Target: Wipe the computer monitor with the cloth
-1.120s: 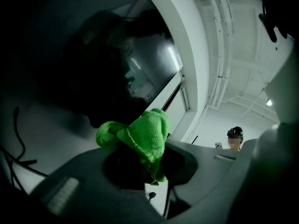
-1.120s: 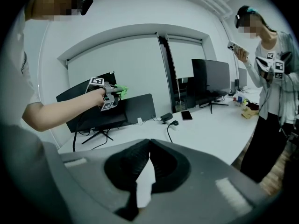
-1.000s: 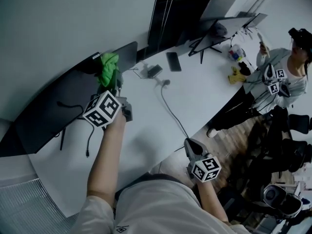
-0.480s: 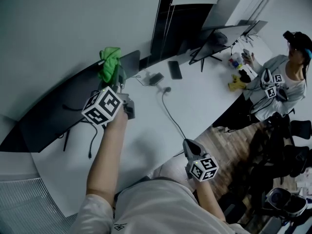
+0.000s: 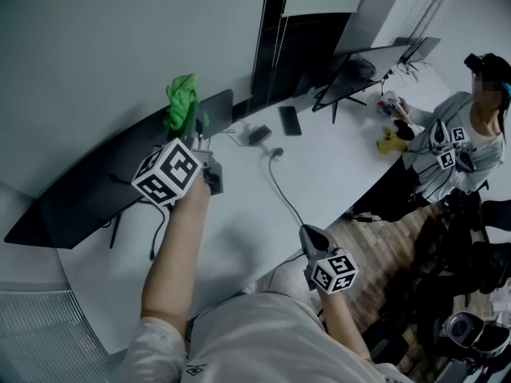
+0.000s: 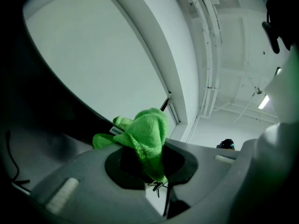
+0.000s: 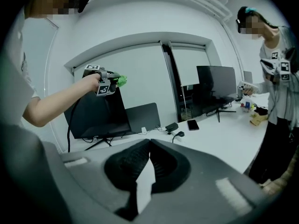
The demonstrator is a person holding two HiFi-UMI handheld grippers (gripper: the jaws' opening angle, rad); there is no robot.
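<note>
The green cloth [image 5: 182, 102] is bunched at the top edge of the dark computer monitor [image 5: 88, 190], near its right end. My left gripper [image 5: 191, 131] is shut on it, reaching up from the white desk side. In the left gripper view the cloth [image 6: 142, 136] sticks out from between the jaws of the left gripper [image 6: 150, 164], with the monitor's [image 6: 32, 87] dark surface at the left. My right gripper [image 5: 308, 234] hangs low by my body, shut and empty. From the right gripper [image 7: 149, 142] I see the monitor [image 7: 96, 113] and the cloth [image 7: 122, 81].
On the white desk [image 5: 327, 166] lie a phone [image 5: 288, 120], a power adapter [image 5: 258, 136] and a cable [image 5: 281, 183]. A second monitor [image 5: 361, 65] stands further right. Another person [image 5: 453, 144] stands at the desk's right end beside a yellow item [image 5: 389, 140].
My left gripper has lifted the cloth a little, from the monitor's upper face to its top edge. The right gripper has hardly moved. The other person has shifted.
</note>
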